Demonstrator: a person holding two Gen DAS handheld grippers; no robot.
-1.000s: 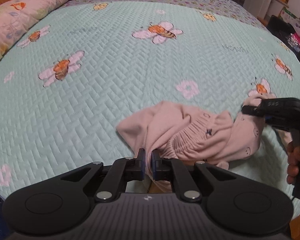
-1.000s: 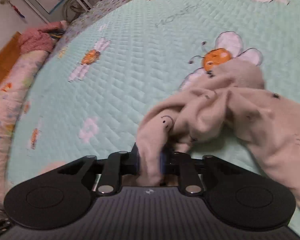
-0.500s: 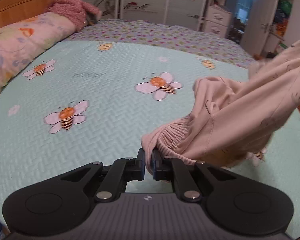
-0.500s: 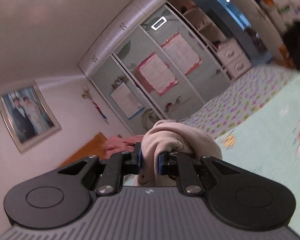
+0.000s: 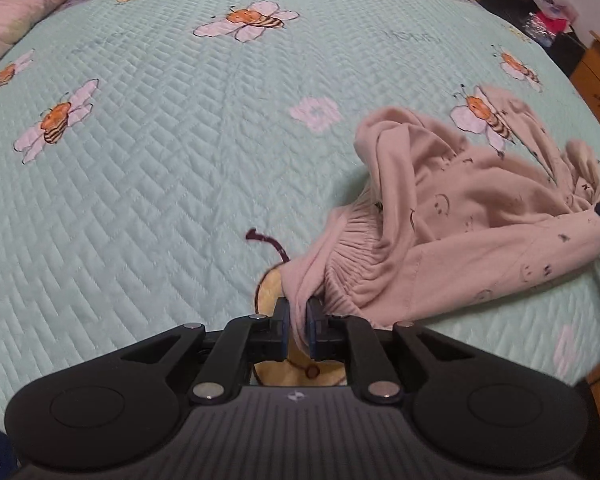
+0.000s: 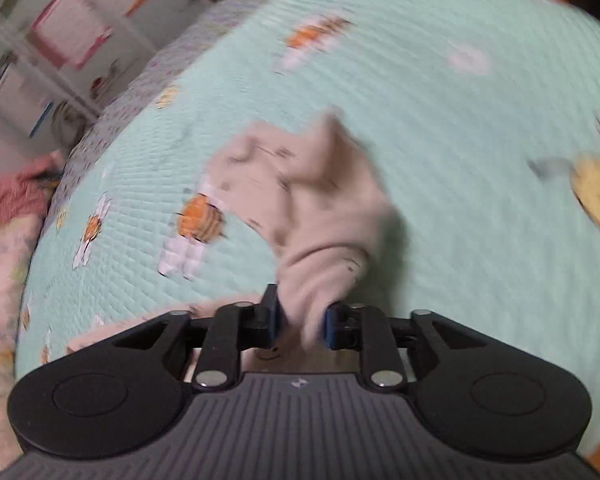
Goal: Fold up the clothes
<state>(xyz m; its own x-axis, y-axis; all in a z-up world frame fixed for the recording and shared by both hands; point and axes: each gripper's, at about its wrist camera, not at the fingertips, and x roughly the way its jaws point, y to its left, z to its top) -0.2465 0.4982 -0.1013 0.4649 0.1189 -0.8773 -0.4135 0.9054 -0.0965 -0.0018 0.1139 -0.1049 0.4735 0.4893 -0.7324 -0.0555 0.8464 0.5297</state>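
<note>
Pink trousers crumpled on the bee-print bedspread. Left gripper jaws opening, waistband pinched between. Right gripper jaws opening, cloth between.

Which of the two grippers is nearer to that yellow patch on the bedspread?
Left. The left gripper hangs right over the yellow patch; from the right gripper, the patch lies far off.

Pale pink trousers with small dark smiley print; mint-green quilted bedspread under trousers, orange-striped bees
</note>
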